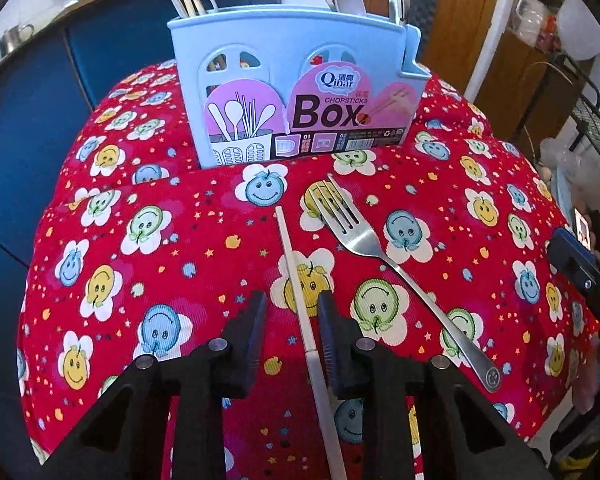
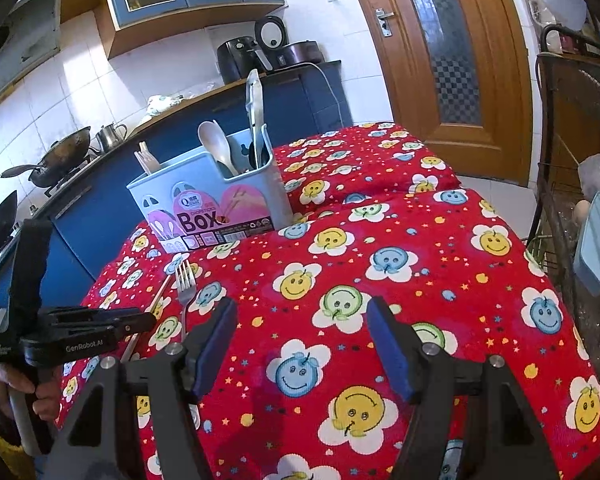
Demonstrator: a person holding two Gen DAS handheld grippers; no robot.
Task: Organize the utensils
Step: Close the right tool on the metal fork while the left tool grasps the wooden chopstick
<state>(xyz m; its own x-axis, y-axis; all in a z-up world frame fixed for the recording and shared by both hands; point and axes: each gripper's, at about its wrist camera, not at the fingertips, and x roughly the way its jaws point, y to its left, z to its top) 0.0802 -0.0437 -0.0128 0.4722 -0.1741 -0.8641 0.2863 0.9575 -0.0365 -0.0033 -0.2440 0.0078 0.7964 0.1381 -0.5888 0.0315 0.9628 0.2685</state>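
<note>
A single pale chopstick (image 1: 300, 300) lay on the red smiley-face cloth (image 1: 140, 272), running away from me between my left gripper's (image 1: 292, 320) fingers, its near end passing under them. Just right of it a steel fork (image 1: 380, 256) lay slanted, tines pointing away. Straight ahead stood the light-blue chopsticks box (image 1: 296, 92): chopsticks stood in its left compartment, and spoons, forks and a metal tool in its right. My left gripper's black jaws were part-way closed around the chopstick, the right finger beside it, though I couldn't tell if it pressed. My right gripper (image 2: 302, 344) hung wide open over bare cloth, holding nothing.
</note>
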